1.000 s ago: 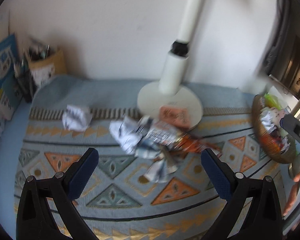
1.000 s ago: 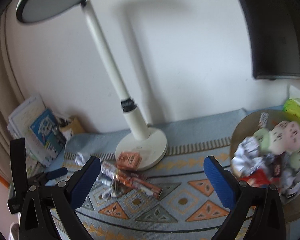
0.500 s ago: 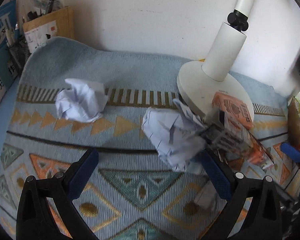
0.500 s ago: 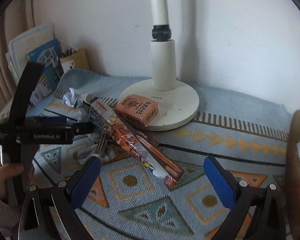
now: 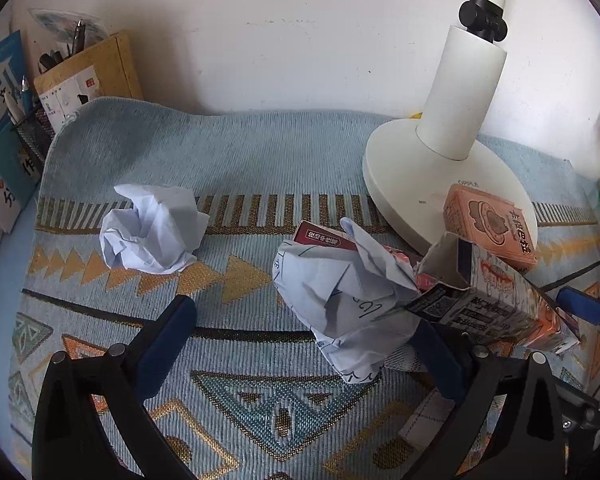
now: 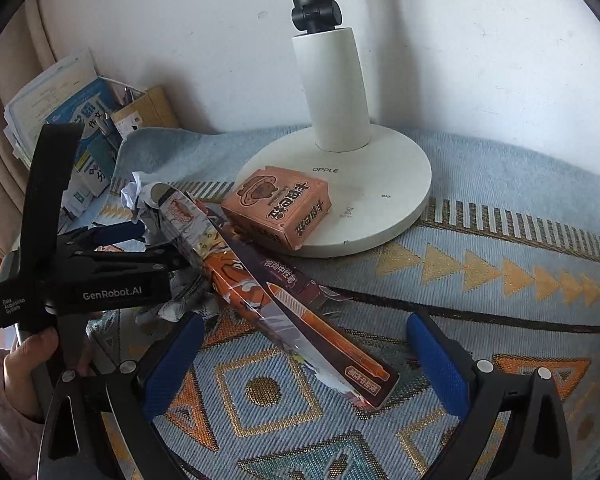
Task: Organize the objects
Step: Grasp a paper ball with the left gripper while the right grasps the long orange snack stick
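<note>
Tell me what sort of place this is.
Probably a home study desk against a wall: a white desk lamp stands on a patterned mat, with a pen holder and workbooks stacked at the side.

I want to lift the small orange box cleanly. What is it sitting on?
The orange box lies mostly on the lamp base, its near end overhanging toward the long pen box. What supports that end is hidden.

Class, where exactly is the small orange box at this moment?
The small orange box rests on the front edge of the white lamp base, left of centre in the right wrist view, just behind the long pen cartons.
</note>
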`<state>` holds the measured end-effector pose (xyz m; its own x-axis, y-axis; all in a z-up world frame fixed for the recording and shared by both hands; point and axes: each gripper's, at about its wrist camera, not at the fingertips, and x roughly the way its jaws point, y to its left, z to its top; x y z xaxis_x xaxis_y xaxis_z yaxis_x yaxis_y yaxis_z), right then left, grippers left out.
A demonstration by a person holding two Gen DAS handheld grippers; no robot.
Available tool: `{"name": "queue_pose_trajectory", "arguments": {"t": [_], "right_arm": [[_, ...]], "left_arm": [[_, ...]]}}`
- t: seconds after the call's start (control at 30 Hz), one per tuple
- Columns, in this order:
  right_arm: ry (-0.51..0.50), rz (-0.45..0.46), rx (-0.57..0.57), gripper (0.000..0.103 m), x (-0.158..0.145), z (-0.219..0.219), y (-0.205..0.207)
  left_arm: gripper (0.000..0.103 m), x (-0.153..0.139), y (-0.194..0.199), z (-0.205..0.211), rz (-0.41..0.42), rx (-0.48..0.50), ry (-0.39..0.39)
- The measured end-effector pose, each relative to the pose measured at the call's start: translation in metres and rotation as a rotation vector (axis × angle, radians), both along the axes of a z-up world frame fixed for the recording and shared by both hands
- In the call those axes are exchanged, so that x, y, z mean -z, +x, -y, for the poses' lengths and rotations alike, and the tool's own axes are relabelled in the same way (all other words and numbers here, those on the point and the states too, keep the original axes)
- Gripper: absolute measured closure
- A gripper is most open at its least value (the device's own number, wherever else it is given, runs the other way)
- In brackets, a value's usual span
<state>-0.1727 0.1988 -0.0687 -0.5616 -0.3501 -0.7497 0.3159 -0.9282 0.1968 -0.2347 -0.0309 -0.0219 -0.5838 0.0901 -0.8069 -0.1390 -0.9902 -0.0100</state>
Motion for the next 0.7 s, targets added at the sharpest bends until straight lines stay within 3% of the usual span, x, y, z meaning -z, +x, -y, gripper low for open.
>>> {"name": "queue_pose_trajectory", "arguments": {"t": [0.1, 0.13, 0.17, 0.2, 0.23, 0.27, 0.3, 0.4, 0.6, 0.7], "right_arm": [[0.011, -0.014, -0.027, 0.015, -0.001, 0.008, 0.002], [0.018, -0.024, -0.032, 0.031, -0.003, 0.01, 0.003], [0.028, -0.038, -0.034, 0.055, -0.005, 0.012, 0.005], [0.044, -0.061, -0.033, 0.062, -0.008, 0.014, 0.009], [0.053, -0.082, -0.038, 0.075, -0.01, 0.016, 0.012], [0.054, -0.104, -0.054, 0.08, -0.013, 0.019, 0.016], [0.056, -0.126, -0.068, 0.081, -0.016, 0.023, 0.019], [0.069, -0.182, -0.075, 0.082, -0.022, 0.027, 0.027], [0.023, -0.227, -0.062, 0.083, -0.03, 0.018, 0.034], [0.017, -0.221, -0.077, 0.083, -0.03, 0.02, 0.034]], "left_arm": [[0.0, -0.002, 0.001, 0.0, 0.0, -0.001, 0.002], [0.0, -0.002, 0.001, 0.0, -0.002, -0.003, 0.004], [0.0, -0.002, 0.001, 0.0, -0.004, -0.005, 0.011], [0.009, -0.004, 0.002, 0.003, -0.014, -0.016, 0.026], [0.034, -0.008, 0.004, 0.008, -0.036, -0.029, 0.05], [0.049, -0.011, 0.006, 0.013, -0.056, -0.044, 0.071], [0.062, -0.012, 0.007, 0.017, -0.06, -0.059, 0.094], [0.069, -0.014, 0.009, 0.025, -0.072, -0.074, 0.138], [0.071, -0.022, 0.016, 0.024, -0.111, -0.069, 0.155], [0.068, -0.029, 0.024, 0.029, -0.152, -0.038, 0.227]]}}
